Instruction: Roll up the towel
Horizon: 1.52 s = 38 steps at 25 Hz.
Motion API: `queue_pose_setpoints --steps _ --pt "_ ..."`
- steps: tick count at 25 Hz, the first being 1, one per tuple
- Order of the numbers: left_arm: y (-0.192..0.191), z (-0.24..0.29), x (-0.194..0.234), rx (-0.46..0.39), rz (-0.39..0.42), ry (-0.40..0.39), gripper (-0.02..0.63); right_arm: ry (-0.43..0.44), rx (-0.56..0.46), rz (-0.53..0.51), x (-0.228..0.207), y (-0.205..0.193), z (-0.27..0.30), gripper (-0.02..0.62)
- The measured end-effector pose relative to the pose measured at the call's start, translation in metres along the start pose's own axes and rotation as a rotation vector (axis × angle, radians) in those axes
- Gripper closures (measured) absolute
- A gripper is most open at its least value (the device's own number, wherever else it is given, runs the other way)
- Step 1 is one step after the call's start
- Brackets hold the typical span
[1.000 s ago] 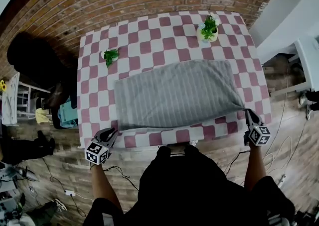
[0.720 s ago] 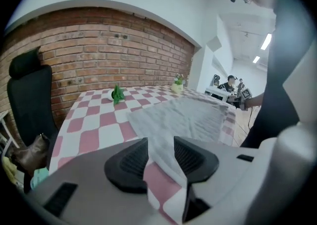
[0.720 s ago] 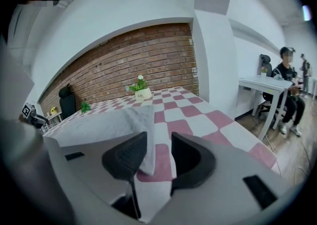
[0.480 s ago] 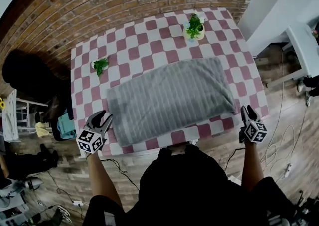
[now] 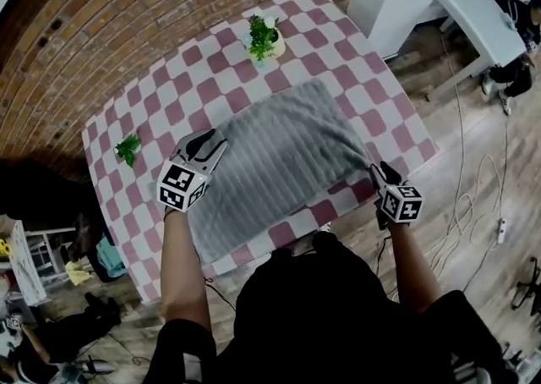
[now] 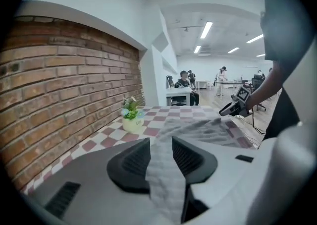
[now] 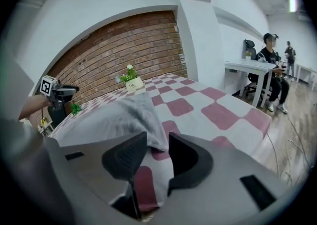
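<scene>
The person's torso (image 5: 330, 315) hid the checkered table's (image 5: 325, 35) near edge. The grey towel (image 5: 279, 162) lay flat on it, its long axis along the brick wall (image 5: 127, 27). The left gripper's (image 5: 208, 142) jaws, just closing, pinched one end. The right gripper's (image 5: 378, 172) jaws, just opened, loosely straddled a corner.

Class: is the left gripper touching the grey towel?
Touching. In the left gripper view the towel fills the gap between the jaws of the left gripper, which have just been closing and clamp it from both sides.
</scene>
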<state>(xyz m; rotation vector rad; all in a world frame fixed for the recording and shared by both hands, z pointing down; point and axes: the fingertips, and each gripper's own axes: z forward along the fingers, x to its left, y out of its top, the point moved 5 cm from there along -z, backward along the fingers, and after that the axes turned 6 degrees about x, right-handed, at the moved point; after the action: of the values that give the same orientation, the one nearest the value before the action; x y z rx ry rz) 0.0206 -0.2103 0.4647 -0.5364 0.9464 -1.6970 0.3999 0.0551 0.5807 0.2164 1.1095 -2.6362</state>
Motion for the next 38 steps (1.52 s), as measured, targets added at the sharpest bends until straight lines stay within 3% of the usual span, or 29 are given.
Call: queue_pose_setpoints --steps 4,10,20,25,30,33,38 --pt "0.042 0.069 -0.015 0.007 0.089 -0.069 0.472 -0.019 -0.003 0.0 0.004 -0.002 0.005 0.46" --pt "0.091 0.166 -0.038 0.049 0.234 -0.179 0.479 -0.065 -0.01 0.098 -0.008 -0.006 0.011 0.46" --pt "0.123 0.298 -0.05 0.227 0.431 -0.252 0.503 -0.138 0.09 0.02 0.001 -0.017 0.023 0.477" --pt "0.114 0.342 -0.053 0.343 0.454 -0.307 0.443 -0.125 0.092 0.014 -0.001 -0.016 0.022 0.479" --pt "0.103 0.367 -0.052 0.424 0.418 -0.368 0.413 -0.116 0.113 0.008 0.001 -0.015 0.021 0.479" --pt "0.102 0.37 -0.052 0.453 0.376 -0.419 0.429 -0.125 0.121 -0.004 -0.002 -0.012 0.021 0.487" --pt "0.1 0.366 -0.06 0.45 0.344 -0.448 0.533 -0.112 0.146 0.002 -0.007 -0.015 0.02 0.538"
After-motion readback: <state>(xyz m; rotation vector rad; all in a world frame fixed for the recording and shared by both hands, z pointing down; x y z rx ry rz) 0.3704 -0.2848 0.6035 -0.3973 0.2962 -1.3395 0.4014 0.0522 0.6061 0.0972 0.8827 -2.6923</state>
